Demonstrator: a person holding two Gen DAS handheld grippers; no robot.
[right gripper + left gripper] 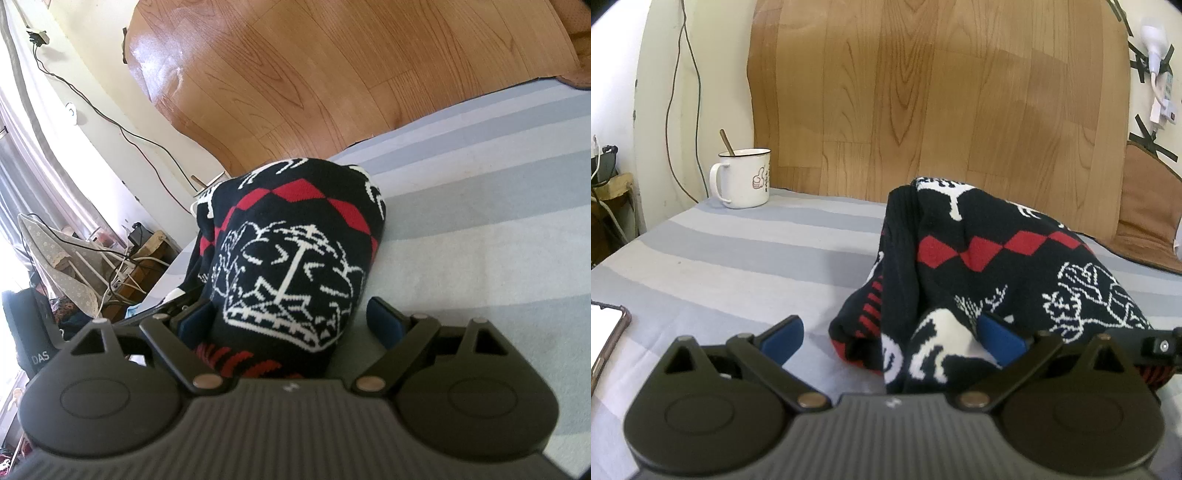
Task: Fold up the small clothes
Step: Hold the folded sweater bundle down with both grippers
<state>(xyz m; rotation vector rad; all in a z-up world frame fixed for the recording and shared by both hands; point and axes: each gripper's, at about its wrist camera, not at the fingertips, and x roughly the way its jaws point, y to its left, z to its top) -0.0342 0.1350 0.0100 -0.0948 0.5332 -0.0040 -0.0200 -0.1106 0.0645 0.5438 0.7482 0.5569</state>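
Observation:
A dark navy knitted sweater with red diamonds and white figures lies bunched in a heap on the grey striped sheet. My left gripper stands open at the heap's near left corner. Its right blue pad is against the cloth and its left pad is clear of it. In the right wrist view the sweater bulges up between the spread fingers of my right gripper, which is open. Its right pad stands off the cloth. A black part of the right gripper shows at the heap's right edge.
A white enamel mug with a spoon stands at the sheet's far left corner. A phone lies at the near left edge. A wood-pattern panel rises behind. A brown cushion is far right. Cables and clutter sit off the bed's side.

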